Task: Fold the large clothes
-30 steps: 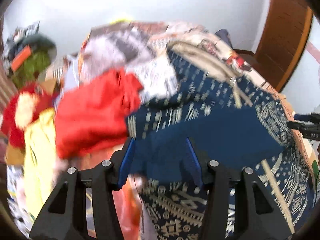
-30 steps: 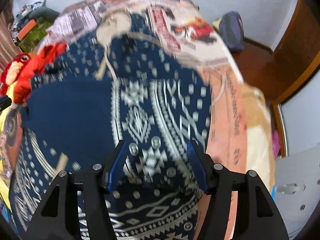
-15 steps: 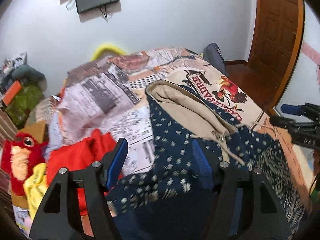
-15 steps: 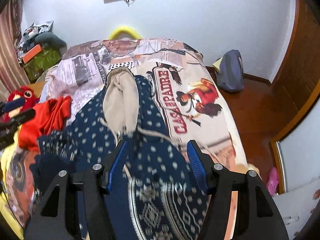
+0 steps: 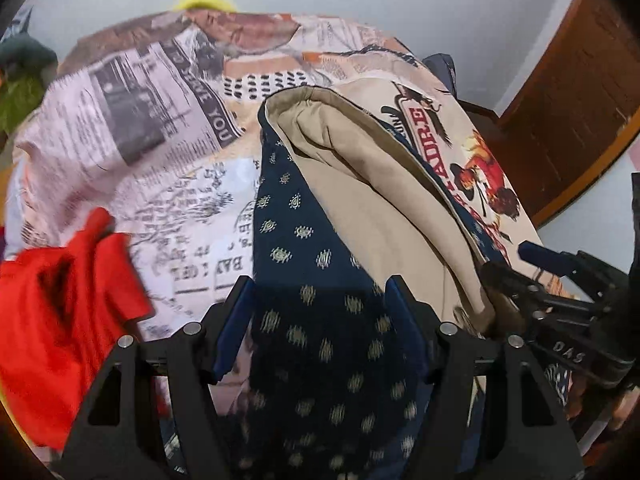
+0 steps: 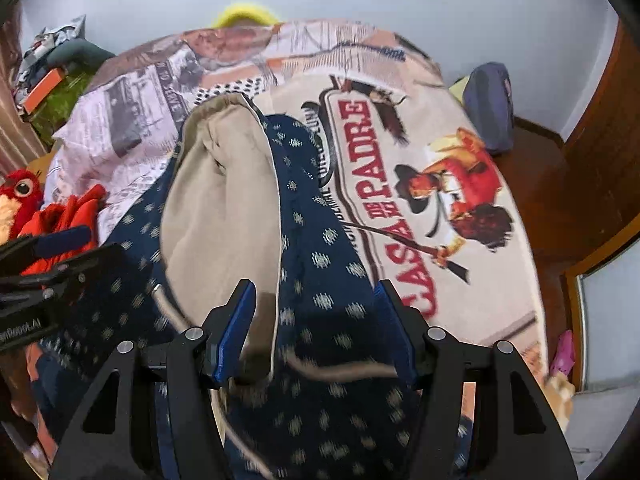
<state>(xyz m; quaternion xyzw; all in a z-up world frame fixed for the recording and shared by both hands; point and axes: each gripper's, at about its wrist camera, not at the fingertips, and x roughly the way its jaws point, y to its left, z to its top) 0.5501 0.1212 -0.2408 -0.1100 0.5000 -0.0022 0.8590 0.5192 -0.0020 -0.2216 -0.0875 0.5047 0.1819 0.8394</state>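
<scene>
1. Left gripper point(image 5: 320, 320) jaws, just widened, stand apart over the navy patterned hooded garment point(image 5: 320, 340); nothing gripped, so that side looks released.
2. Right gripper point(image 6: 312, 320) is likewise open above its beige drawstring point(image 6: 344, 370).
3. Farther off, the beige-lined hood point(image 6: 224, 200) lies mid-bed; the printed bedspread point(image 6: 400, 220) offers free room right.

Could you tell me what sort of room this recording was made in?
Most likely a bedroom in a home: a bed under a printed bedspread, a red plush toy beside it, and a wooden door in the corner.
</scene>
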